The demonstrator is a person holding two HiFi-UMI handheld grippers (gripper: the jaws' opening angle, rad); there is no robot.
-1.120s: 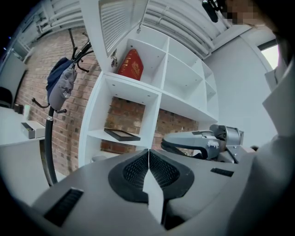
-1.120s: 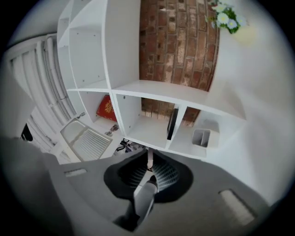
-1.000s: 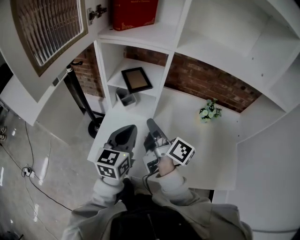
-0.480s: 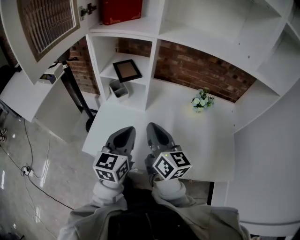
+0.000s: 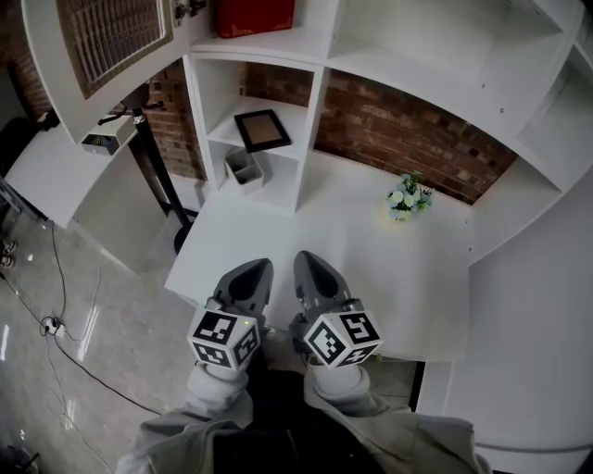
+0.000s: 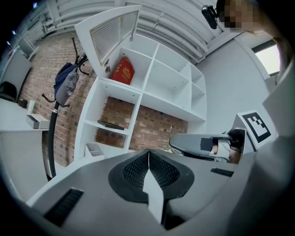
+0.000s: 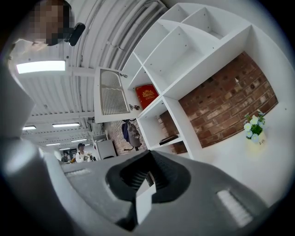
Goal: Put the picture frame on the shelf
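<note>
The dark picture frame [image 5: 261,130] lies flat on the middle shelf of the narrow left column of the white shelf unit [image 5: 315,88]. It shows as a thin dark slab in the left gripper view [image 6: 110,125] and in the right gripper view [image 7: 168,138]. My left gripper [image 5: 250,274] and right gripper [image 5: 310,266] hover side by side over the front edge of the white desk [image 5: 389,268], well short of the frame. Both point at the shelves. The left gripper [image 6: 148,153] is shut and holds nothing, and so is the right gripper [image 7: 150,156].
A red box [image 5: 252,16] stands on the shelf above the frame, beside an open louvred door [image 5: 111,32]. A small grey bin [image 5: 243,167] sits below the frame. A pot of flowers [image 5: 408,197] stands at the desk's back right. A coat stand [image 5: 153,157] is to the left.
Both grippers have drawn back from the shelves towards the desk's front edge. The right gripper has rolled upright, so it now sits level beside the left one.
</note>
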